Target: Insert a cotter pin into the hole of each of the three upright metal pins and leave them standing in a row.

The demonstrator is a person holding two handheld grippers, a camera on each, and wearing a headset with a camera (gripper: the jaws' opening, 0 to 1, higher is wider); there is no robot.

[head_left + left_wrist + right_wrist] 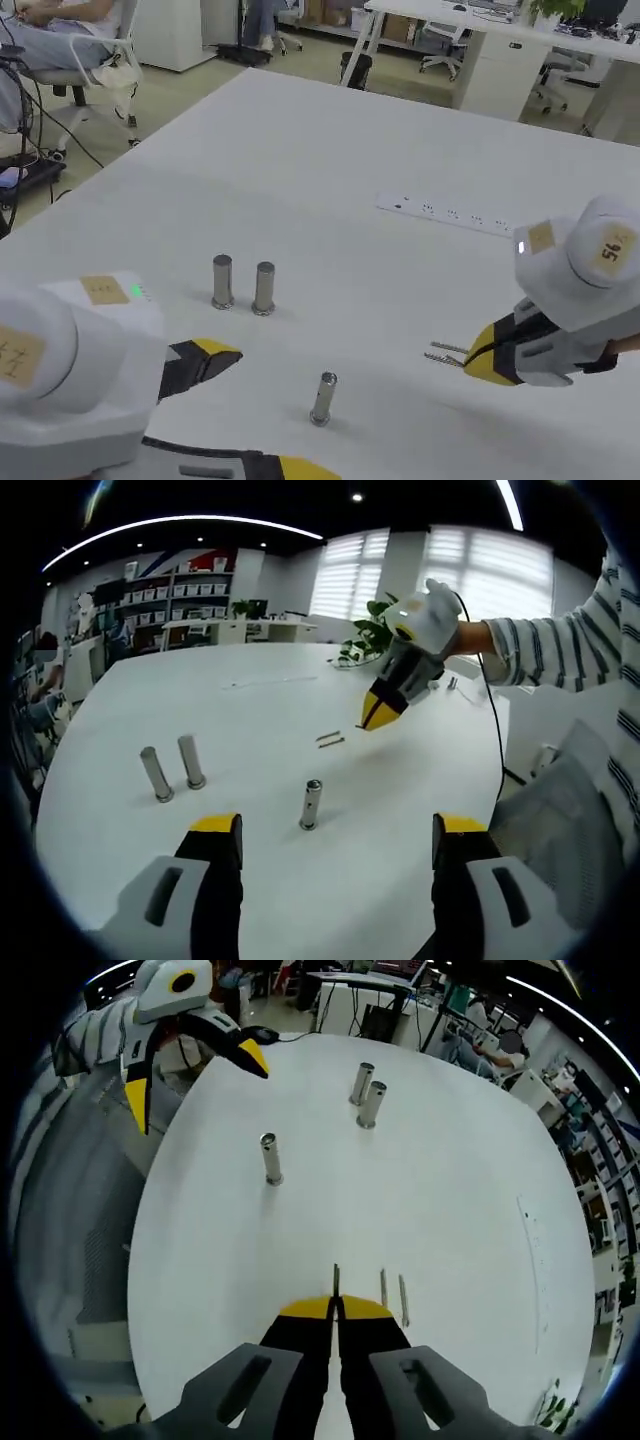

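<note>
Two silvery metal pins (pixel 264 288) stand upright side by side, a third pin (pixel 323 398) stands apart, two cotter pins (pixel 383 1286) lie flat on the surface (pixel 330 180), and one held cotter pin (pixel 336 1278) is pinched in the right hand-held gripper (pixel 337 1305).

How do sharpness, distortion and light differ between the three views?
Head view: straight lines, even light, faint shadows beside the three grey metal upright pins; the yellow-tipped right gripper looks slightly blurred. Left gripper view: strong fisheye curve on the white table, bright glare from windows. Right gripper view: same curve, thin metal cotter pins sharp.
</note>
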